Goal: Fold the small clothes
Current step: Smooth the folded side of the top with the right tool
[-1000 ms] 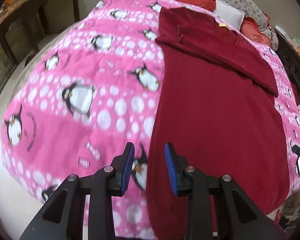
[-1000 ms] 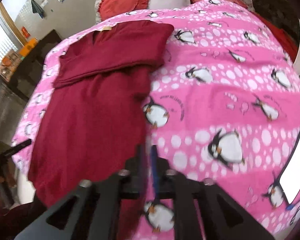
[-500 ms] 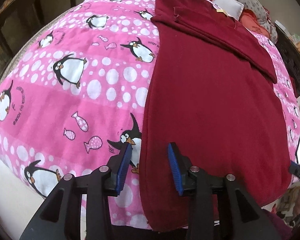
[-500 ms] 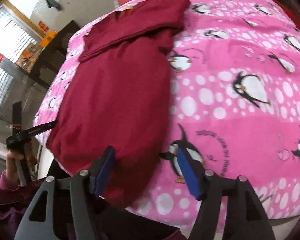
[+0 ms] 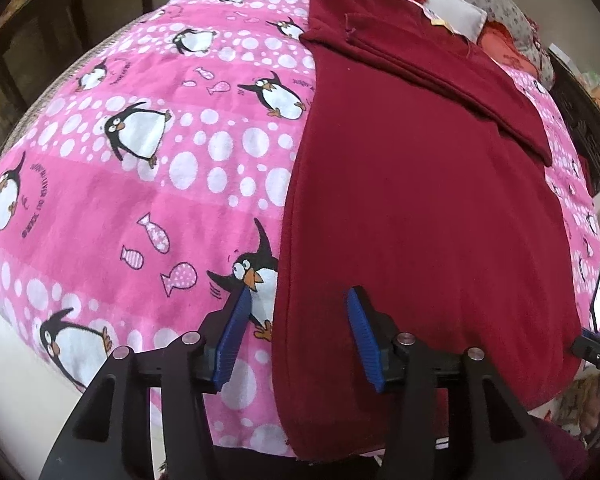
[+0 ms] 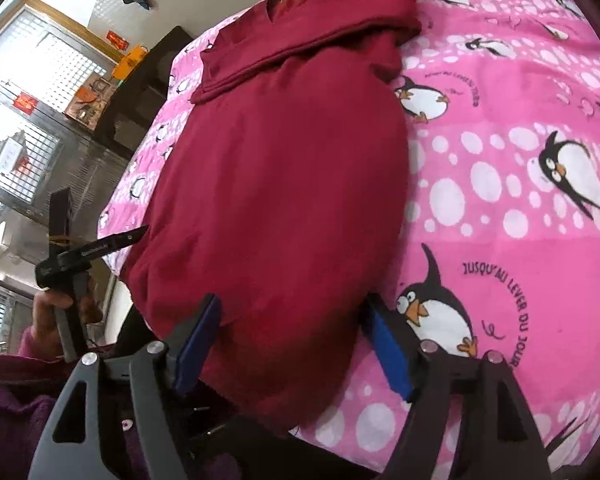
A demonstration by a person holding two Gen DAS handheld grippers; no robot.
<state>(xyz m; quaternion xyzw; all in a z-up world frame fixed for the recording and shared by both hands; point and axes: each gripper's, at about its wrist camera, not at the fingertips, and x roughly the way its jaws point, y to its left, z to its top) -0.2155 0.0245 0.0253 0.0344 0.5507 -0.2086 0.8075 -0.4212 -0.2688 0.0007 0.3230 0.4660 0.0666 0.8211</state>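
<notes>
left gripper (image 5: 298,336) angled down, straddling maroon garment (image 5: 420,208) edge

Left gripper (image 5: 296,336) & right gripper (image 6: 292,344): black frames, blue ribbed pads, silver screws behind fingers. Maroon knit sleeve (image 6: 4,408) w/ pink cuff.

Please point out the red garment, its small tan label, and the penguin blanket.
red garment (image 5: 420,208), left wrist view, middle of body.
tan label (image 5: 436,20), left wrist view, at neckline.
penguin blanket (image 6: 520,168), right wrist view, bare pink part.
</notes>
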